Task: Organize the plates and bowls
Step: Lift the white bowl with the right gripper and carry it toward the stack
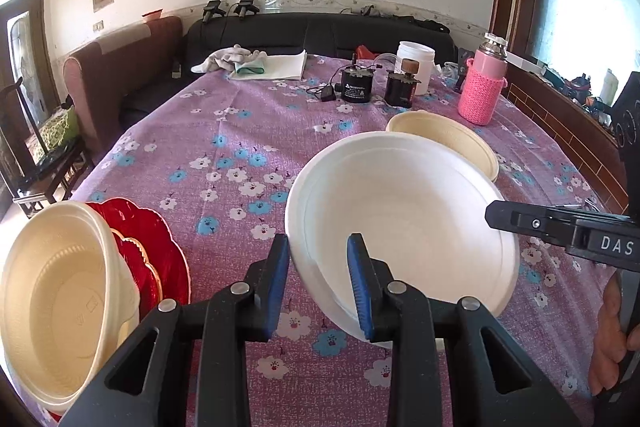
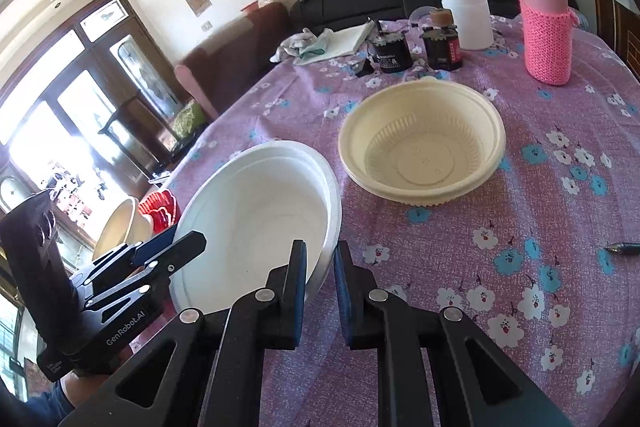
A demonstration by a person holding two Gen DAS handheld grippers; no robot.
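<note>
A white bowl [image 1: 400, 203] [image 2: 256, 211], apparently two nested, hangs tilted over the floral tablecloth between both grippers. My left gripper [image 1: 318, 239] [image 2: 188, 243] is shut on its left rim, one finger inside and one outside. On the opposite rim my right gripper [image 2: 320, 245] [image 1: 492, 215] is shut. A stack of cream bowls [image 2: 420, 147] [image 1: 444, 139] sits on the table just beyond the white bowl. At the left edge another cream bowl [image 1: 60, 287] [image 2: 120, 223] lies tilted on red scalloped plates [image 1: 160, 247] [image 2: 160, 211].
At the back stand a pink knit-covered flask [image 1: 480, 91] [image 2: 546, 31], a white jar [image 1: 416, 63] [image 2: 466, 15], two black motors [image 1: 356, 87] with cables, and folded cloths [image 1: 248, 63]. A pen tip [image 2: 624, 249] lies at the right. A sofa borders the table's far side.
</note>
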